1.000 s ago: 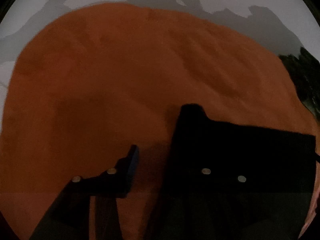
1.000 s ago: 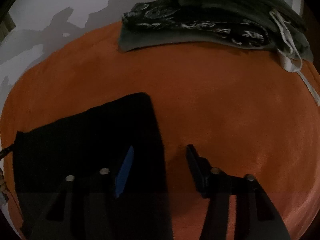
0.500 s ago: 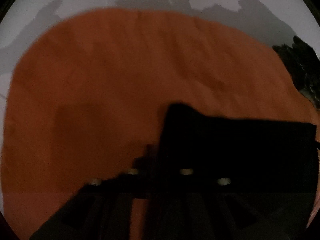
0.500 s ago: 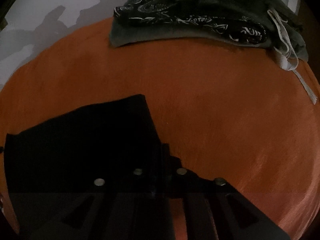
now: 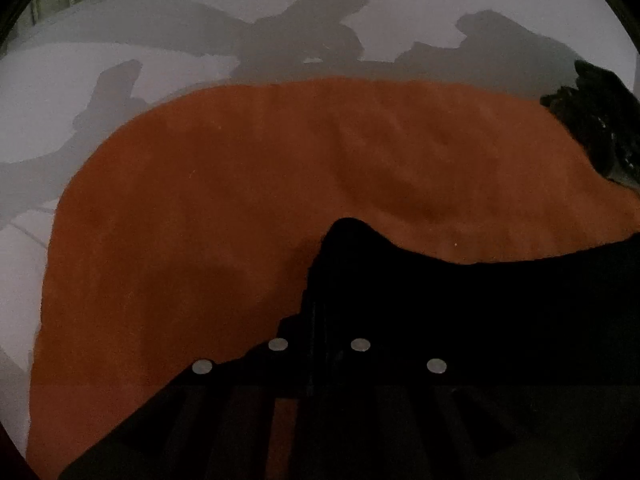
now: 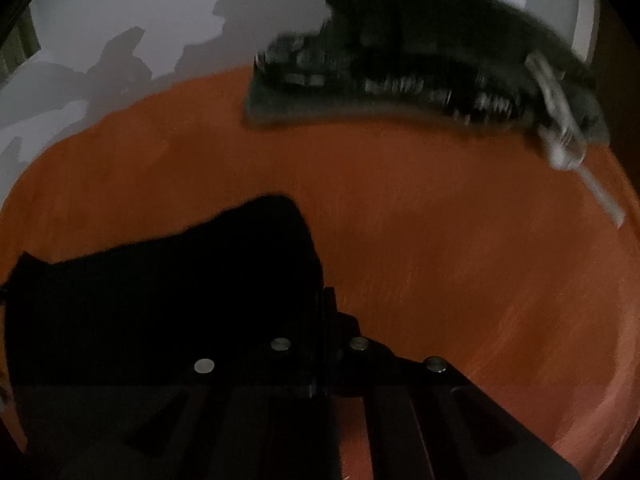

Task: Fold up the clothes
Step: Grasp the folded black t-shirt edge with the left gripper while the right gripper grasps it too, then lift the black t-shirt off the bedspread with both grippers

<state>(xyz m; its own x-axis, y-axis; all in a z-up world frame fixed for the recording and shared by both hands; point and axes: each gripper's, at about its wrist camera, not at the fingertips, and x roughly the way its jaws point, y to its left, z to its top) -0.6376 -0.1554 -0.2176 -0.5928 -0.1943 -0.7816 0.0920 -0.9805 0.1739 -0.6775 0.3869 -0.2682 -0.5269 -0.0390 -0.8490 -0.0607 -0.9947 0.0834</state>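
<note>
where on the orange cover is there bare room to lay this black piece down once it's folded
The orange cover is bare on the left, from the black garment to its left edge. A bare band also lies between the garment and the dark clothes pile. The far right corner is crowded by that pile and its white drawstring.

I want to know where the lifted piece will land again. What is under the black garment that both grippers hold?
Under the black garment lies the orange cloth, spreading past it on all sides in view. Whatever sits directly beneath the garment is covered.
</note>
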